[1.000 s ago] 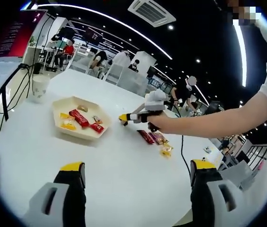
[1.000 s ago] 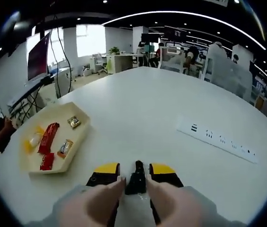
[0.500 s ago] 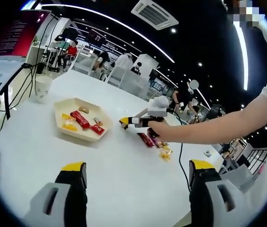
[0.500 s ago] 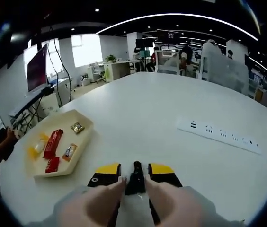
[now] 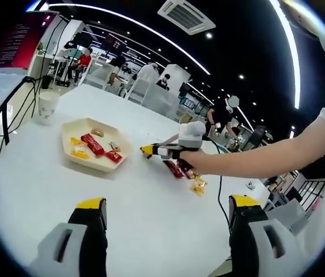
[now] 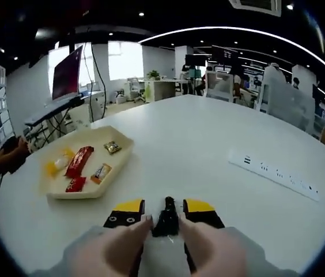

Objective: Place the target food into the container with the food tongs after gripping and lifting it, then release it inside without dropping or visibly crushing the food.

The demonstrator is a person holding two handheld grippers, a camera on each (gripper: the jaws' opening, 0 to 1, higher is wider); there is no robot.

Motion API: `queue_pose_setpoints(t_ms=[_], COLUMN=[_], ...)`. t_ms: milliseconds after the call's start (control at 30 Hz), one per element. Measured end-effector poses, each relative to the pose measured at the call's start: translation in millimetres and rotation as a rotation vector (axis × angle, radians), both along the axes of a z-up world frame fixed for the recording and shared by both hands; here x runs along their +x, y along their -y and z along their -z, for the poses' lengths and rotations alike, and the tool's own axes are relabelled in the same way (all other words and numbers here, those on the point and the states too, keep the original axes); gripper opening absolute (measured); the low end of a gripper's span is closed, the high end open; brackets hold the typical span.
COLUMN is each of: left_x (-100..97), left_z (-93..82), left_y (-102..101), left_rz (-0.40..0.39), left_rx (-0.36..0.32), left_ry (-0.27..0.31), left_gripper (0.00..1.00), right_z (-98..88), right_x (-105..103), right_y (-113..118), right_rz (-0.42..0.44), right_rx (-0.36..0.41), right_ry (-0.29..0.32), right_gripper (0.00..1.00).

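1. Left gripper view: the left gripper (image 5: 165,216) hangs above the white table (image 5: 151,213), its two yellow-tipped jaws wide apart with nothing between them.
2. A cream, angular tray (image 5: 70,156) sits on the table well ahead of the left gripper. It holds a long red wrapped bar (image 5: 91,143), a smaller red packet (image 5: 113,156), yellow packets (image 5: 77,151) at its near-left side, and two small wrapped sweets toward its far side; their print is too small to read.
3. The right gripper (image 5: 147,151), held in a person's hand (image 5: 188,158), reaches in from the right and is seen just beside the tray's right edge; whether it touches the tray cannot be told.
4. A loose group of wrapped snacks (image 5: 184,172), red and yellow, lies on the table to the right of the tray, behind that hand.
5. A white paper cup (image 5: 48,107) stands near the table's far-left edge.
6. Right gripper view: the right gripper (image 6: 165,206) has its jaws nearly together on a thin dark object (image 6: 166,218), which may be the food tongs; no food is seen at the tip.
7. The tray (image 6: 116,164) lies ahead and left, carrying the red bar (image 6: 79,161), a small red packet (image 6: 75,184), yellow packets (image 6: 57,166) and two small sweets.
8. A white power strip (image 6: 275,175) lies on the table to the right, well apart from the tray.
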State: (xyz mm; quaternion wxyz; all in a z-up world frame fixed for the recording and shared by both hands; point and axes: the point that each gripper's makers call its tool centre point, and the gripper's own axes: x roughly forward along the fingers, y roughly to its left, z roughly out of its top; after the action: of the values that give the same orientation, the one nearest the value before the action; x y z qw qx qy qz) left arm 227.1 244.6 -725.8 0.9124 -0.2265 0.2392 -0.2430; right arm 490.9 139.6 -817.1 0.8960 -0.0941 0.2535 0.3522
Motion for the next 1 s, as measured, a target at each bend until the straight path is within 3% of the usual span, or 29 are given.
queue_pose_setpoints(t_ms=[33, 133, 300, 500, 567, 633, 800, 1000], left_x=[0.4, 1.2, 0.9, -0.6, -0.2, 0.7, 7.1, 8.2], left_z=[-0.1, -0.2, -0.7, 2.3, 2.5, 2.1, -3.7, -3.4], left_y=[0.0, 0.3, 1.0, -0.6, -1.3, -2.5, -17.4, -17.8], left_rz=[0.000, 0.003, 0.005, 0.002, 0.002, -0.002, -0.049, -0.035], left_rx=[-0.001, -0.002, 0.000, 0.002, 0.003, 0.002, -0.003, 0.018], left_ry=[0.000, 0.002, 0.005, -0.002, -0.002, -0.002, 0.014, 0.019], left_gripper=[0.88, 0.87, 0.87, 0.86, 0.86, 0.86, 0.85, 0.85], right_z=[0.4, 1.1, 1.0, 1.3, 2.4, 2.2, 2.1, 6.0], right_x=[-0.8, -3.0, 1.7, 6.3, 9.1, 9.5, 11.8, 11.0], right_y=[-1.7, -4.2, -2.7, 0.1, 7.0, 5.3, 7.7, 12.0], right_rz=[-0.047, -0.085, -0.069, 0.028, 0.130, 0.166, 0.195, 0.225], right_rx=[-0.024, -0.039, -0.022, -0.008, -0.012, -0.015, 0.006, 0.046], right_ry=[0.016, 0.022, -0.013, -0.058, -0.083, -0.089, -0.121, -0.172], right_gripper=[0.26, 0.26, 0.25, 0.22, 0.21, 0.20, 0.17, 0.17])
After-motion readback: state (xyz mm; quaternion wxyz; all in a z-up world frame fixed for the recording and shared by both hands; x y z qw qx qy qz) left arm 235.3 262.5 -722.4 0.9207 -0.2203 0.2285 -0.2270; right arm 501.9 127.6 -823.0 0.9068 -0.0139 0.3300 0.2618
